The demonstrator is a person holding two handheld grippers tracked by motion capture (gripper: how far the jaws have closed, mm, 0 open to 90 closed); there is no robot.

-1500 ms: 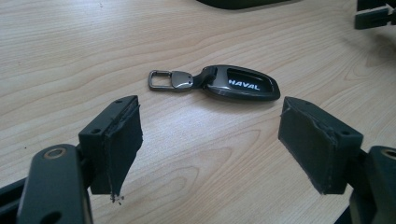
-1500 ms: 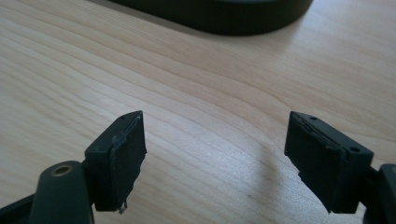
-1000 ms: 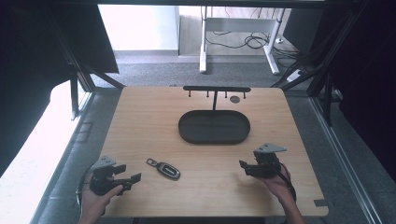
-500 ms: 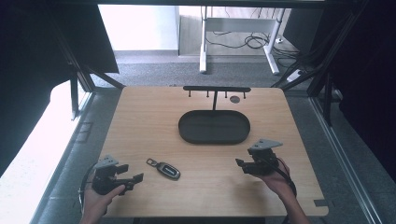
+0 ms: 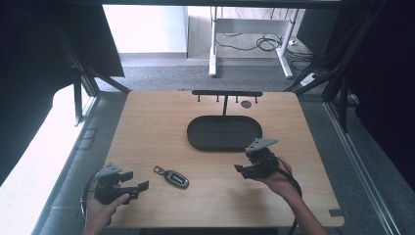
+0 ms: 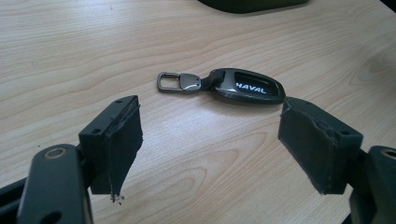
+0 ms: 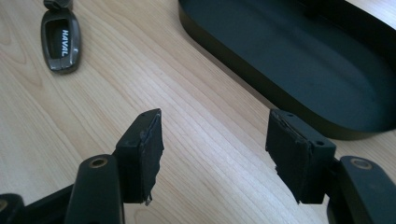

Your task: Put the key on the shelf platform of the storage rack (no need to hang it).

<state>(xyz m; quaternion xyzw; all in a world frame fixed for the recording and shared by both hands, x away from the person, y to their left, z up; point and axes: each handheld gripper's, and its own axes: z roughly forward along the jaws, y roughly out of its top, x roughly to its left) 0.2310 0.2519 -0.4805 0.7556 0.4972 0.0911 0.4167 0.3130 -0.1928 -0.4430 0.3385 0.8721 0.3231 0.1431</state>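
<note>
A car key [image 5: 172, 176] with a metal clip lies flat on the near part of the wooden table [image 5: 151, 127], just right of the left gripper [image 5: 131, 182], whose jaws stand spread and empty with bare wood between them and the key. The right gripper [image 5: 241, 169] hovers well to the right of the key, near the front rim of the black oval tray [image 5: 195, 134]; its jaws have just been closing yet remain apart with nothing between them. Beyond the tray, at the far edge, stands a black hook rack [image 5: 226, 93], and nothing lies between either gripper and the key.
</note>
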